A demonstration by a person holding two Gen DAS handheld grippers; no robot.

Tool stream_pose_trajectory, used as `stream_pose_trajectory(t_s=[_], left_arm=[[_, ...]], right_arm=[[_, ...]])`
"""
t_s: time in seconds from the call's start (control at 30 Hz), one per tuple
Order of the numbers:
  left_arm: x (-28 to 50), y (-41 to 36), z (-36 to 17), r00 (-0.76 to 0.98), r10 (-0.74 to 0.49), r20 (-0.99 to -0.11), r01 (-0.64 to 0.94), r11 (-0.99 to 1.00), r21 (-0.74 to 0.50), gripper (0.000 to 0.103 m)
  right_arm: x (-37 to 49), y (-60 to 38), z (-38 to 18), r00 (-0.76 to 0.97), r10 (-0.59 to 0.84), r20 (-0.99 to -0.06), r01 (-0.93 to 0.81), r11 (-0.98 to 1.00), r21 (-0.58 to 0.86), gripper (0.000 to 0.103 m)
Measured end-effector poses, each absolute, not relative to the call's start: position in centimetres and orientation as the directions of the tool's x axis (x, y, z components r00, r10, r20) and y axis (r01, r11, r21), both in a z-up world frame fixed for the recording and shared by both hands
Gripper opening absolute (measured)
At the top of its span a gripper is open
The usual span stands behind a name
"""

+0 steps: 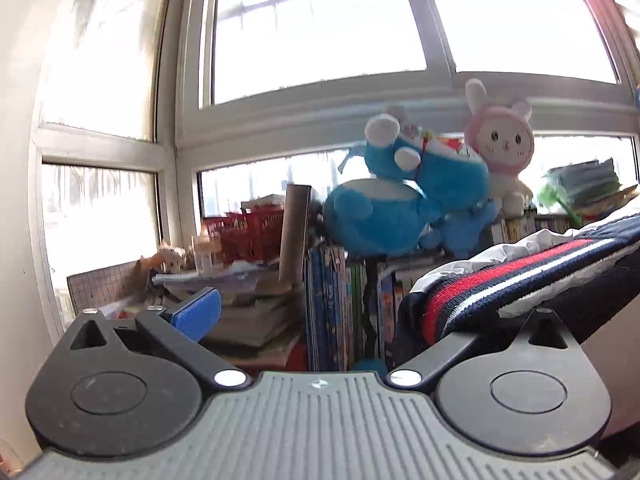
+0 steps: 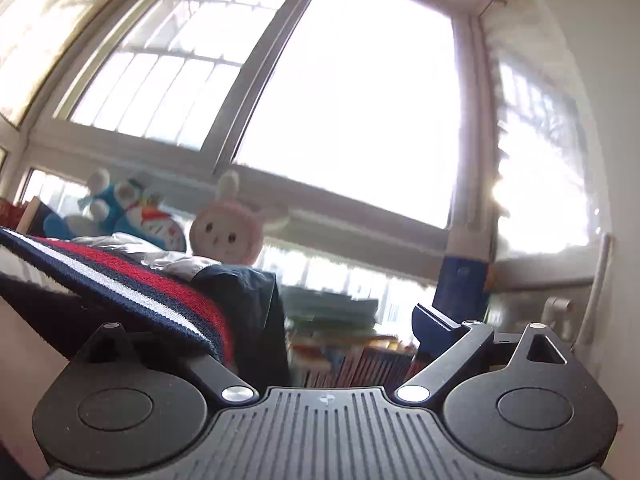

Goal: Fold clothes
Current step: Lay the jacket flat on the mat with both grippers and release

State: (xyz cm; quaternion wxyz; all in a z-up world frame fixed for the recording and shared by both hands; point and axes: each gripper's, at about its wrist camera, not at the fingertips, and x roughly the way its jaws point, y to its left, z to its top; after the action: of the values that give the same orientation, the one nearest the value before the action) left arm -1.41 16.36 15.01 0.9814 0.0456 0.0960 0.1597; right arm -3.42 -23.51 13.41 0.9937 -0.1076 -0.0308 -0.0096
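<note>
Window (image 1: 316, 28) fills the background of both views. Garment (image 1: 520, 276), navy with red and white striped ribbing and a white lining, lies draped over the inner finger of each of my tongs. Left tongs (image 1: 320, 312): spread wide, blue pad (image 1: 198, 314) bare, the other finger hidden under cloth. Right tongs (image 2: 316, 332): also spread wide, nothing pinched. Blue plush (image 1: 404, 200) and pink rabbit (image 1: 502, 148) sit atop a row of books (image 1: 336, 312). No lettering is legible.

The right tool (image 2: 320, 320) gapes wide, striped garment (image 2: 160, 292) draped over its left finger.
</note>
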Motion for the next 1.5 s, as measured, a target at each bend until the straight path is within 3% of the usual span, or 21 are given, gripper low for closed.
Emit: stream_pose_trajectory(t_s=[0.1, 0.17, 0.37, 1.0, 1.5], left_arm=[[-0.8, 16.7, 8.8, 0.886, 0.296, -0.358, -0.258, 0.954, 0.150, 0.103], [-1.1, 16.6, 4.4, 0.842, 0.293, -0.452, -0.246, 0.956, 0.160, 0.103], [-2.5, 16.9, -1.7, 0.758, 0.275, -0.592, -0.242, 0.961, 0.136, 0.103], [-5.8, 15.8, -2.7, 0.737, 0.220, -0.639, -0.155, 0.975, 0.156, 0.103], [-14.5, 14.3, -1.8, 0.750, 0.142, -0.646, -0.088, 0.989, 0.116, 0.103]], right_arm=[[-1.9, -23.4, 6.7, 0.982, 0.011, -0.188, -0.063, 0.960, -0.273, 0.092], [-1.6, -22.8, 2.2, 0.955, 0.007, -0.296, -0.109, 0.938, -0.329, 0.091], [-3.2, -21.6, -4.0, 0.896, 0.014, -0.445, -0.190, 0.916, -0.354, 0.091], [-5.2, -24.5, -4.6, 0.837, 0.081, -0.541, -0.268, 0.923, -0.277, 0.094], [-12.9, -27.4, -3.3, 0.815, 0.174, -0.553, -0.347, 0.911, -0.224, 0.095]])
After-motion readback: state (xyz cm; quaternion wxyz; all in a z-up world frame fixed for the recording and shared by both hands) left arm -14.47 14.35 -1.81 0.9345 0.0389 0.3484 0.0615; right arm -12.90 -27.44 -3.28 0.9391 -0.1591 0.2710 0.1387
